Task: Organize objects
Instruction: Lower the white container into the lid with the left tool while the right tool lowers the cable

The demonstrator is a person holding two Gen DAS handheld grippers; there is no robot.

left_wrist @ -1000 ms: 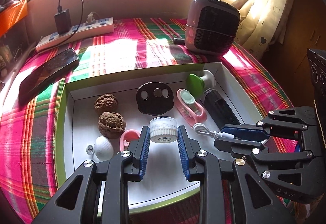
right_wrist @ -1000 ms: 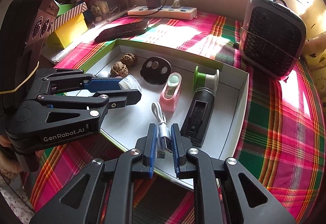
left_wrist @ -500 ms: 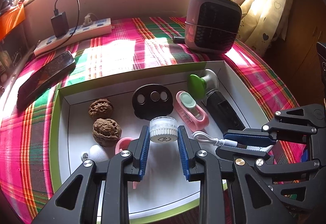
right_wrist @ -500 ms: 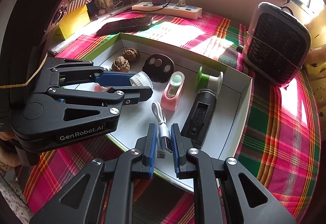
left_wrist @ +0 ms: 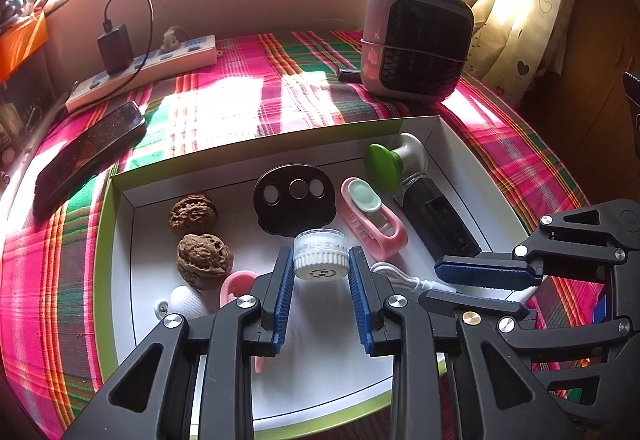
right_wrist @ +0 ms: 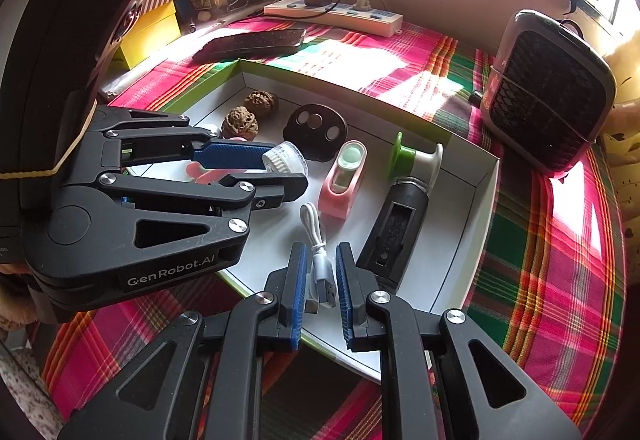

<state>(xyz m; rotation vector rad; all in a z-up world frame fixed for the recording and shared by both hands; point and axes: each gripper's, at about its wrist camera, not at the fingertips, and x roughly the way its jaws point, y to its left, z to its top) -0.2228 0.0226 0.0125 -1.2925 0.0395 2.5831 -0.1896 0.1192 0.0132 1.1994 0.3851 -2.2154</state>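
Observation:
My left gripper [left_wrist: 319,260] is shut on a small white brush head [left_wrist: 319,254] and holds it above the white box [left_wrist: 452,132]. It also shows in the right wrist view [right_wrist: 286,158]. My right gripper [right_wrist: 321,272] is shut on a white USB cable [right_wrist: 318,252] at the box's near edge. The cable also shows in the left wrist view [left_wrist: 400,276]. In the box lie two walnuts [left_wrist: 204,258], a black disc [left_wrist: 294,198], a pink clip [left_wrist: 372,218], a black device with a green cap [left_wrist: 432,212] and a white ball [left_wrist: 186,302].
The box lies on a plaid cloth [left_wrist: 240,108]. A phone [left_wrist: 88,152] and a power strip [left_wrist: 148,68] are at the back left. A small heater [left_wrist: 414,42] stands at the back right. Boxes and clutter [right_wrist: 156,24] sit at the far left.
Both grippers have lifted slightly and kept their hold. The left gripper with the brush head has shifted a little toward the box's middle.

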